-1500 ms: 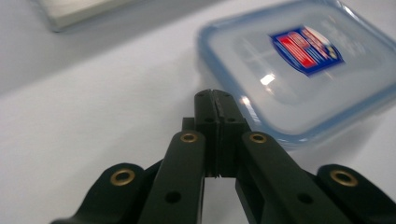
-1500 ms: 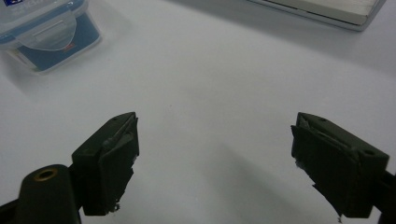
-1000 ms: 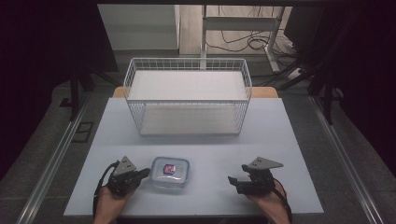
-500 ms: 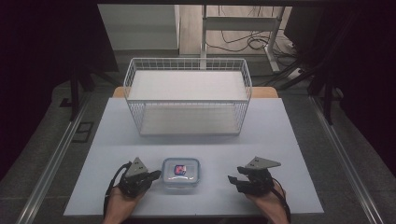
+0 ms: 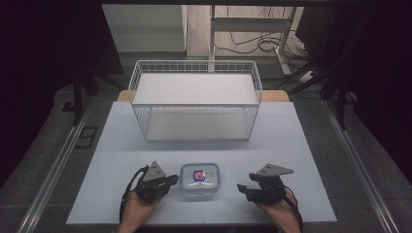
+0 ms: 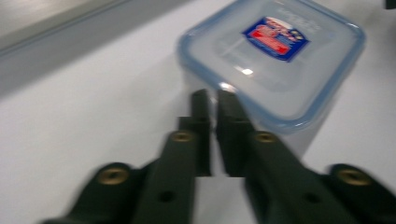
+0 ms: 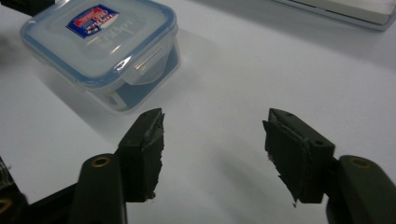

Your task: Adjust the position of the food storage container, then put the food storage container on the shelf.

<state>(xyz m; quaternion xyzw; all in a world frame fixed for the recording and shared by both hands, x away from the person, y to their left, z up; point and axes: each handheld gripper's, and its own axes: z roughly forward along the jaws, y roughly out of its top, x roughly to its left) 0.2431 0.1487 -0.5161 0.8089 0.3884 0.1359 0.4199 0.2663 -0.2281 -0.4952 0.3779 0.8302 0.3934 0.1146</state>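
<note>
At the left of the high view I see my left gripper (image 5: pixel 171 180) resting on the white bench (image 5: pixel 121 145), its tip right at the left side of the small square clear plastic box with a blue-rimmed snap lid (image 5: pixel 199 180). In the left gripper view its fingers (image 6: pixel 201 105) are nearly together with only a thin slit between them; they have just been parting a little, nothing sits in the slit, and the tips meet the box's near wall below the lid rim. The box sits near the front edge of the bench, between my two grippers, lid on, with a red-and-blue label on top; I cannot tell what is inside. Behind it, well apart, stands a white wire basket (image 5: pixel 194 68) holding a flat white board. My right gripper (image 5: pixel 241 187) lies near the box's right side, not touching, fingers (image 7: pixel 147 135) spread well apart and holding nothing, having just opened further.
</note>
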